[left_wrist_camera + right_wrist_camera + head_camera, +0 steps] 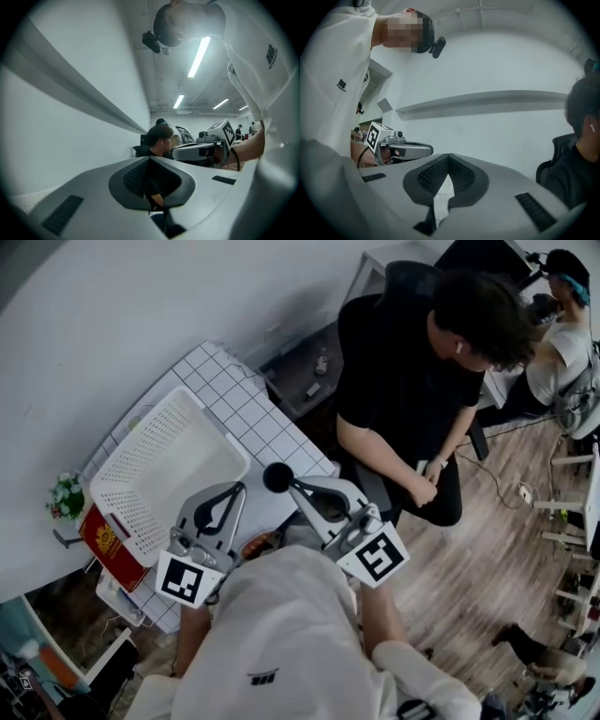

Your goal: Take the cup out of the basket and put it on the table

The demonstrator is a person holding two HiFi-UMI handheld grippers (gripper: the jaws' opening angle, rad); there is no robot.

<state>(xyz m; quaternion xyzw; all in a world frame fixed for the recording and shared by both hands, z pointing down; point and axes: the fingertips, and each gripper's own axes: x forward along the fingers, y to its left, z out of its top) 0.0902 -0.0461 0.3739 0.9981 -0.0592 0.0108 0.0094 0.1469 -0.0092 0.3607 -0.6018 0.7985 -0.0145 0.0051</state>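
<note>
- Cup, if the dark round thing at centre frame is it, is standing on the tiled table just right of the basket; from above I cannot be sure.
- At centre left the basket is showing only its bare white floor, so the lifting-out is looking done.
- Right gripper is hovering by that dark thing, its jaws pressed together on nothing; white mesh is showing through the gap beneath their tips.
- Left gripper is sitting beside it, jaws likewise closed and empty.
- By my reading, only drawing the grippers back is remaining.
</note>
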